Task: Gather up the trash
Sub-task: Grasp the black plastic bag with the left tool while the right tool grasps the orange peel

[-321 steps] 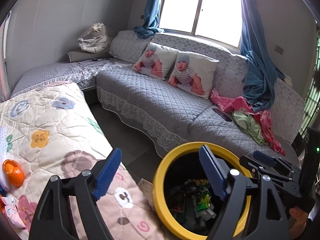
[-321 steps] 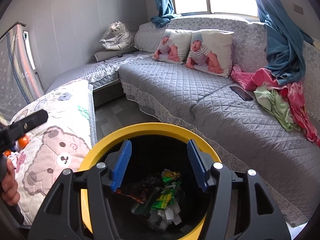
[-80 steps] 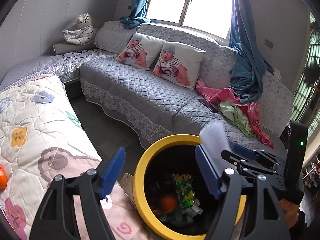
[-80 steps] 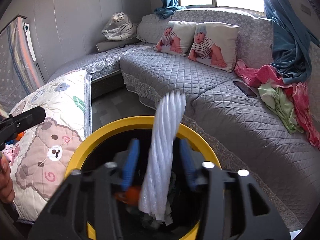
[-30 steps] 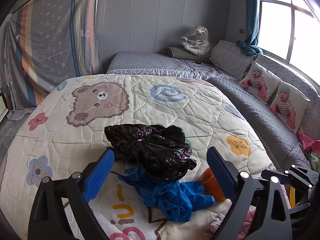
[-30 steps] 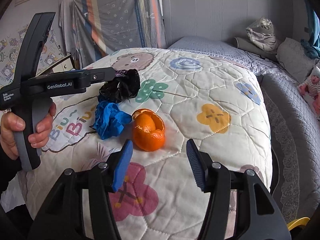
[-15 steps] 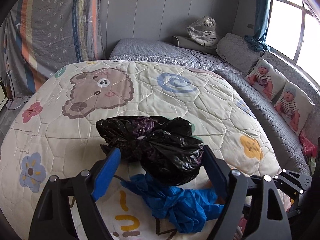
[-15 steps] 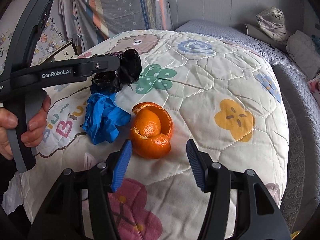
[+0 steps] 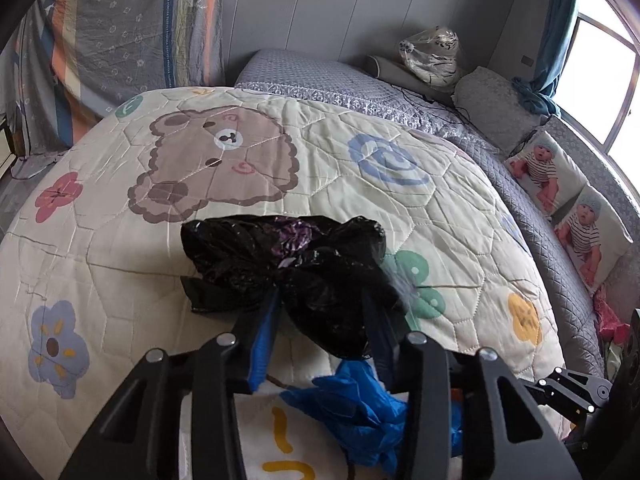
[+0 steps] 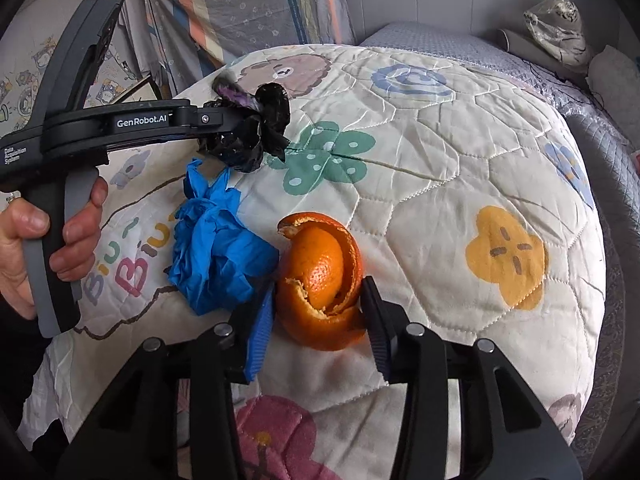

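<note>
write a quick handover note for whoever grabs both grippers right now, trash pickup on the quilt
Left gripper: jaws have just been closing and now pinch the black plastic bag, which lies on the quilt.
Right gripper: jaws have just been closing, pads against the orange peel, which sits on the quilt.
Blue glove: loose between bag and peel, untouched.
Done: both grips look set.
Left: lift bag and peel, bin them (no bin in view), then probably the glove.

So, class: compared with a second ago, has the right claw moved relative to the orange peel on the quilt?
Yes. The right claw has advanced to the orange peel, its jaws just closing either side; the peel lies beside the blue glove.
</note>
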`<state>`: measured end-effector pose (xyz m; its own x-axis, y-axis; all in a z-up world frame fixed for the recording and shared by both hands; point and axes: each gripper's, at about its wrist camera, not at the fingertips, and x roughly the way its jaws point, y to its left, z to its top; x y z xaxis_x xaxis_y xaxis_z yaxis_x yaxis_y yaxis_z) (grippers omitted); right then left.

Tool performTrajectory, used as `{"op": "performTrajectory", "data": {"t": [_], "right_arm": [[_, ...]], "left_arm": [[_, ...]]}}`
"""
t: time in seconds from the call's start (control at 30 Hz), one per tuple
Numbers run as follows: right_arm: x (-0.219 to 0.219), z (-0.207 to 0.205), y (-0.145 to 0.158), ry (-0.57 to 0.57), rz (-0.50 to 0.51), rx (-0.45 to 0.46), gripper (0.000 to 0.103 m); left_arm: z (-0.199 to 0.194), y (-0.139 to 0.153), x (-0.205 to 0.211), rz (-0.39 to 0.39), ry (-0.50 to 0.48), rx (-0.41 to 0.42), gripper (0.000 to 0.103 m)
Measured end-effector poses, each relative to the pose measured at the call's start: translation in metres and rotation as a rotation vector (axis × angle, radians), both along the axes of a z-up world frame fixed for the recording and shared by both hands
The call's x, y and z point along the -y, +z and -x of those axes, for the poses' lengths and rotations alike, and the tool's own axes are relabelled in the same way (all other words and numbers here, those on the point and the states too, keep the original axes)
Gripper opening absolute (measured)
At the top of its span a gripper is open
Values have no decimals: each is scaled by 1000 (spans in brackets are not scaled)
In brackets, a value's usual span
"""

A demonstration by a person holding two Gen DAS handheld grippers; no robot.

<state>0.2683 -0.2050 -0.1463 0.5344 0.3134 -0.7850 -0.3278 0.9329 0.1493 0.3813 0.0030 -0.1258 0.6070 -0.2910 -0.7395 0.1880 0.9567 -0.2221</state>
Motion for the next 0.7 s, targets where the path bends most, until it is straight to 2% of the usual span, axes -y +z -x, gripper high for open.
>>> {"op": "performTrajectory", "data": {"t": [0.1,0.27,0.47,0.7], "right_arm": [[-1,2,2,-2,6,13,33],[-1,3,7,-10,6,37,31],[5,7,18,-40,6,76,31],[12,17,32,-68,-9,117,31]], "left_arm": [[-4,-2,-7,17,15,-17,28],[-4,2,-15,31,27,0,17],[3,21,-30,71,49,54,12],[17,38,-46,37,84,121,12]]}}
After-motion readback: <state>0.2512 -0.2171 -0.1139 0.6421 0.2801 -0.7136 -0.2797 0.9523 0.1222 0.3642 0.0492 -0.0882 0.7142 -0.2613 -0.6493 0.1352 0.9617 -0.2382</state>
